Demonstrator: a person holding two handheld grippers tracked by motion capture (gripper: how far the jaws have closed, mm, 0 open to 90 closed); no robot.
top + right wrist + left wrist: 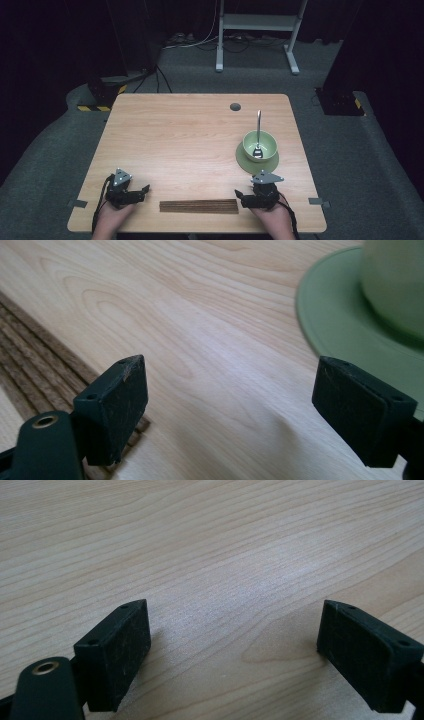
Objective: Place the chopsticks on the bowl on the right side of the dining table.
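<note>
A pale green bowl (268, 141) stands on a green plate (244, 161) at the right of the wooden table (190, 130). A metal spoon (258, 124) rests in the bowl with its handle pointing away. Several dark brown sticks (199, 206) lie side by side along the front edge. My left gripper (143, 192) sits at the front left, open over bare wood (235, 650). My right gripper (247, 194) sits just right of the sticks and in front of the plate. It is open with nothing between its jaws (230, 410). The sticks (30, 360), plate (340, 325) and bowl (395, 285) flank it.
A round grommet hole (235, 106) sits near the table's far edge. Beyond the table stand a white frame (257, 30), cables and dark equipment on grey carpet.
</note>
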